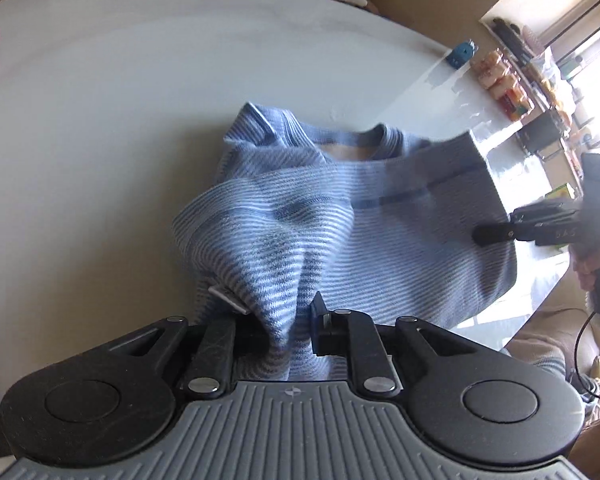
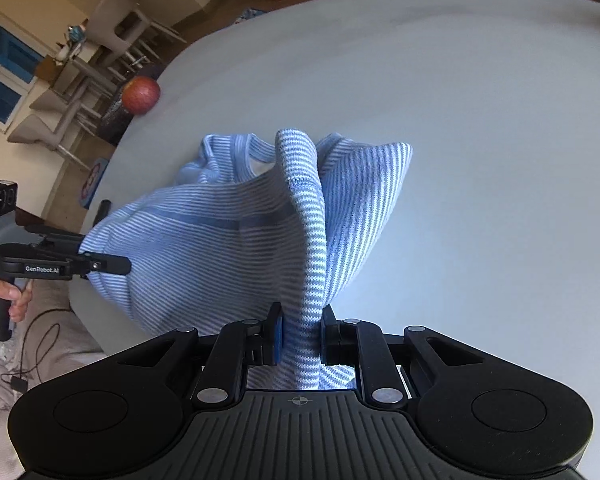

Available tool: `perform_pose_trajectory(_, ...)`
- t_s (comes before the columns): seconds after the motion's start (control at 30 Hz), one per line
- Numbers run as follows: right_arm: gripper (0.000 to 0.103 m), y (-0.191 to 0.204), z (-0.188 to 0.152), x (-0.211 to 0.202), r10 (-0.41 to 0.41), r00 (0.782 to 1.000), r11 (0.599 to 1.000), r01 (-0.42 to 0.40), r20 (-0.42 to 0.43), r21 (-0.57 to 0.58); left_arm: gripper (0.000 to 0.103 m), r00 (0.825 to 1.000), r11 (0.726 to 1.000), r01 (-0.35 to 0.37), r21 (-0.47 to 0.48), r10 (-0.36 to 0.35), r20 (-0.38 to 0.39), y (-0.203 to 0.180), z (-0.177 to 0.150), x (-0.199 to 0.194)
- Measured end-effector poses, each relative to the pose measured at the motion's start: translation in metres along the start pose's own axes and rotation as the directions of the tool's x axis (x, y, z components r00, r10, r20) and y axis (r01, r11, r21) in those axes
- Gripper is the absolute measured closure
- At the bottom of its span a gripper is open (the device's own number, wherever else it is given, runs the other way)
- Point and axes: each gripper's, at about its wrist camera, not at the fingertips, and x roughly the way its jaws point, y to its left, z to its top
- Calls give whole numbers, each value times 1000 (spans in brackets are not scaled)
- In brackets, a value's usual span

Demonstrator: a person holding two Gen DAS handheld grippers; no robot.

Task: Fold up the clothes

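Observation:
A blue-and-white striped shirt (image 1: 340, 216) is bunched on the white table (image 1: 100, 120), its near part lifted and its neckline facing away. My left gripper (image 1: 282, 320) is shut on a gathered fold at the shirt's near left edge; a small white label shows by its left finger. My right gripper (image 2: 302, 332) is shut on a narrow vertical fold of the shirt (image 2: 220, 240) at the other side. Each gripper shows in the other's view: the right gripper (image 1: 484, 236) at the shirt's right edge, the left gripper (image 2: 112, 266) at its left edge, held by a hand (image 2: 4, 292).
A red apple (image 2: 141, 95) sits near the table's (image 2: 480, 140) far left edge. A small blue object (image 1: 460, 54) lies at the far right edge. Shelves with packets (image 1: 540, 80) stand beyond it. Chairs (image 2: 112, 28) stand off the table's left.

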Motion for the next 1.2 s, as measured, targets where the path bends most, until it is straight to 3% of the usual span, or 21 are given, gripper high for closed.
perform_pose_trajectory(0.2, 82, -1, -3, -5, -7, 1000, 1000, 7, -1, -10, 84, 999, 999, -3, 52, 1, 44, -12, 16, -13)
perform_pose_trajectory(0.4, 81, -5, -5, -9, 12, 1000, 1000, -12, 2, 2, 84, 999, 997, -42, 59, 41, 19, -20, 28, -10)
perform_pose_trajectory(0.53, 78, -8, -3, -9, 15, 1000, 1000, -15, 11, 17, 60, 998, 998, -56, 7, 55, 7, -12, 26, -5)
perform_pose_trajectory(0.63, 75, -12, 2, -13, 4, 1000, 1000, -5, 19, 21, 55, 996, 995, -89, -40, 89, 4, -3, 27, 0)
perform_pose_trajectory(0.9, 71, -25, 17, -27, 10, 994, 998, -16, 113, 58, 56, 995, 993, -102, -56, 103, 6, 7, 34, 14)
perform_pose_trajectory(1.03, 71, -24, 25, -15, -20, 994, 999, 15, 104, 45, 58, 995, 993, -98, -64, 99, 13, 7, 34, 18)
perform_pose_trajectory(1.13, 71, -29, 26, -3, 6, 995, 998, -12, 96, 61, 65, 995, 993, -98, -69, 100, 20, 7, 34, 17)
perform_pose_trajectory(1.2, 86, -28, 26, 1, 19, 996, 999, -23, 87, 44, 75, 994, 992, -102, -69, 103, 23, 7, 34, 15)
